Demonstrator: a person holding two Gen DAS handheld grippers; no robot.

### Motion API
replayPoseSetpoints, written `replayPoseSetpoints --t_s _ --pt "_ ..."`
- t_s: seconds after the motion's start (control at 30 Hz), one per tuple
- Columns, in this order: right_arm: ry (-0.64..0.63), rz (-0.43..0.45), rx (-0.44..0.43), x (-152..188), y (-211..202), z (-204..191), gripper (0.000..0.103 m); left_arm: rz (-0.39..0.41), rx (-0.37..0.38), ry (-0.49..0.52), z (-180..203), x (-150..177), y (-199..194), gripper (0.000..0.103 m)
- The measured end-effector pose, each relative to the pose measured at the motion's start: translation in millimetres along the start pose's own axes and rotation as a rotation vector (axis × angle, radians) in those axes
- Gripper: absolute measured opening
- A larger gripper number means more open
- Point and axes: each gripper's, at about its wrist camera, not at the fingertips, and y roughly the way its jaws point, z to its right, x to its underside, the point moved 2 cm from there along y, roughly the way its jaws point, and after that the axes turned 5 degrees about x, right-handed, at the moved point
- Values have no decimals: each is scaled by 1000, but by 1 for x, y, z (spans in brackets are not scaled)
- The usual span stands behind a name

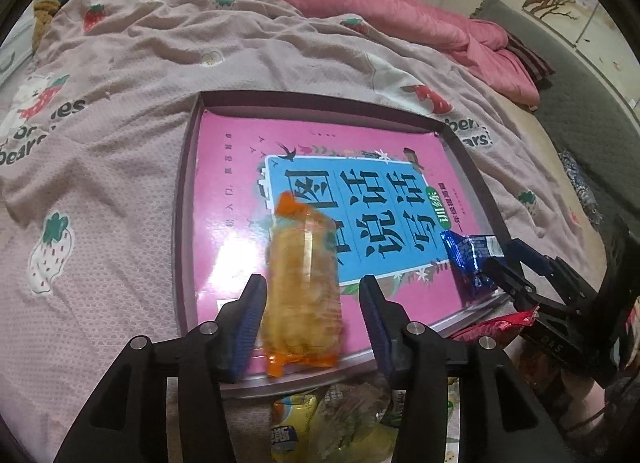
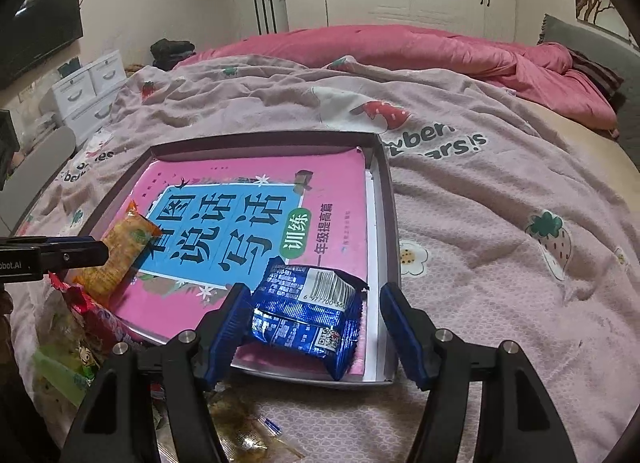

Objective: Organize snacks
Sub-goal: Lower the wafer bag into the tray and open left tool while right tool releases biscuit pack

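Left wrist view: left gripper point(image 1: 312, 323) hangs over the near edge of the grey tray point(image 1: 188, 183), which sits on the strawberry-print blanket point(image 1: 120, 167). Orange snack pack point(image 1: 304, 287) lies on the pink book point(image 1: 232, 191) inside the tray, right between the jaws. Jaws are apart; the left pad sits against or just beside the pack, clear gap on the right, so nothing is clamped. Pack's long axis runs away from the camera, in line with the fingers (good for a re-grip, bad for a sideways nudge). Right gripper point(image 1: 516, 283) shows at the right edge next to the blue snack pack point(image 1: 468, 259).

Right wrist view: right gripper point(image 2: 308, 327) straddles the blue snack pack point(image 2: 308, 315) at the tray's point(image 2: 390, 199) near right corner, the pack partly on the book point(image 2: 248, 183). Jaws apart; left pad touches or nearly touches the wrapper, right pad well clear, so not gripped. Its long axis lies roughly across the jaws. Left gripper point(image 2: 100, 253) enters from the left beside the orange pack point(image 2: 116, 255).

Judgement: both packs look placed. More loose snacks point(image 2: 88, 327) sit just off the tray's near-left edge, nearer the left hand, likely the next pick.
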Motion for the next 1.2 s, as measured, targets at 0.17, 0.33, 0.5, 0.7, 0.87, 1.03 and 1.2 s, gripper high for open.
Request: replayPoseSetpoints --t_s 0.17,0.33,0.5,0.7,0.87,1.03,1.2 --pt "16 11 -4 -1 -3 3 67 17 -26 -2 -7 -2 -5 52" --pt "34 37 -26 -4 -11 4 67 32 -18 -18 -12 -4 -14 53" --pt "44 62 -39 -5 -18 3 69 49 -6 -22 -11 -5 -24 60" --pt "47 89 -51 -7 -27 2 70 81 -15 -13 -10 -6 -38 66" --pt "38 112 -61 -8 -34 -1 71 97 -19 -12 -9 -5 -47 67" --pt "31 127 -67 -7 -42 -4 72 108 -22 -10 -10 -2 -56 67" --pt "29 141 -72 -6 -49 -5 72 117 -32 -6 -12 1 -63 67"
